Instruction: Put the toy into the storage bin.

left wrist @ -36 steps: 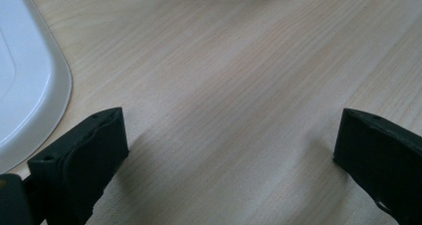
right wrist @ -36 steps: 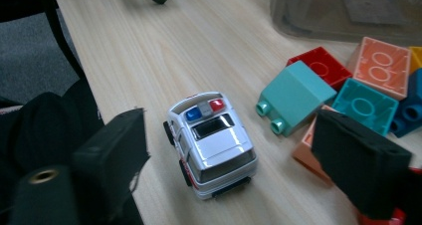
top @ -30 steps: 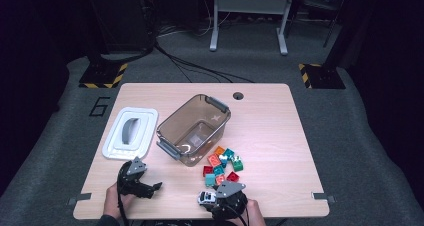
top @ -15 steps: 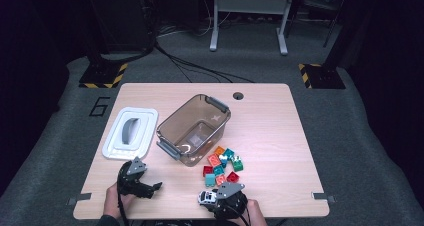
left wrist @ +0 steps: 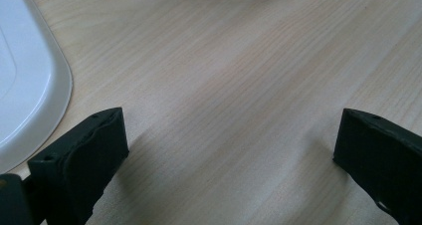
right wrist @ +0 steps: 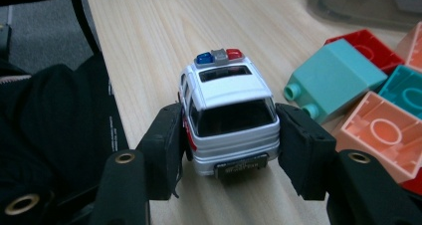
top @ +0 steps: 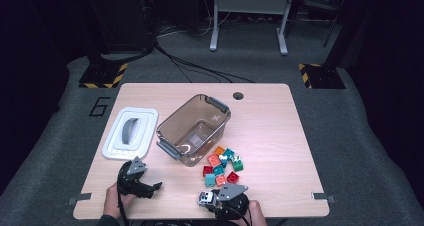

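Right gripper view: a white toy police car [right wrist: 229, 118] with a blue, grey and red light bar on its roof sits at the centre of the frame, rear end and number plate toward the camera, wheels on the wooden table [right wrist: 164, 31]. The right gripper [right wrist: 229, 150] has its two black jaws against the car's two sides; they have just been closing, and the pads now press on the body, so the car is grasped. To the right of the car lies a teal building block [right wrist: 333, 78], with red and salmon blocks touching it further right. The smoky wall of a transparent bin crosses the upper right corner.

In the high view the right gripper [top: 212, 200] shows at the bottom centre of the frame with the car at its tip, just below and left of the pile of coloured blocks [top: 222, 164]. The empty brown-tinted storage bin [top: 194, 129] stands at mid-table, and its white lid [top: 130, 132] lies flat to the left of it.

The left gripper [top: 152, 186] sits at the lower left of the high view. In the left gripper view its jaws stand wide apart over bare wood, released, with the lid's rounded edge [left wrist: 30, 95] at the left border.
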A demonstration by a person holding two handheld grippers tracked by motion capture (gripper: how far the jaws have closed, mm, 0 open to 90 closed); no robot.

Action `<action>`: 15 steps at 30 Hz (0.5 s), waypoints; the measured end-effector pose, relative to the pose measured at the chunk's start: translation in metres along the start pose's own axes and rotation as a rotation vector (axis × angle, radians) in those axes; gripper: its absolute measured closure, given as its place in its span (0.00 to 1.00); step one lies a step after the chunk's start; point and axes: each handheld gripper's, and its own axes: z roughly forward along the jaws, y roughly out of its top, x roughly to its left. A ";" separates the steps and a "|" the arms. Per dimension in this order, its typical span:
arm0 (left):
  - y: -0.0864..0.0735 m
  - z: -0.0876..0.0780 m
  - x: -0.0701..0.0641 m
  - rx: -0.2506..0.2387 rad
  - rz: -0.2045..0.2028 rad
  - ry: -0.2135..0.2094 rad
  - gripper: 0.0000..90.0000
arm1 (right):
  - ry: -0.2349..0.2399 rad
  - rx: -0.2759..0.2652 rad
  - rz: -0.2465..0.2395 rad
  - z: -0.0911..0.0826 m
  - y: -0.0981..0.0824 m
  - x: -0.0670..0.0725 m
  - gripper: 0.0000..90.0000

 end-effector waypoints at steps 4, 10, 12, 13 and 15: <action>0.000 0.000 0.000 -0.003 0.000 0.000 0.00 | 0.006 -0.049 0.018 -0.006 0.006 -0.002 0.52; 0.000 0.000 0.000 -0.003 0.002 0.000 0.00 | 0.000 -0.083 0.043 -0.013 0.018 -0.003 0.52; 0.000 0.000 0.000 -0.003 0.002 0.001 0.00 | -0.001 -0.078 0.042 -0.014 0.022 -0.003 0.52; 0.000 0.000 0.000 -0.004 0.000 0.000 0.00 | -0.007 -0.077 0.044 -0.016 0.025 -0.004 0.52; 0.000 0.000 0.000 -0.003 0.002 0.001 0.00 | -0.012 -0.078 0.053 -0.016 0.027 -0.004 0.52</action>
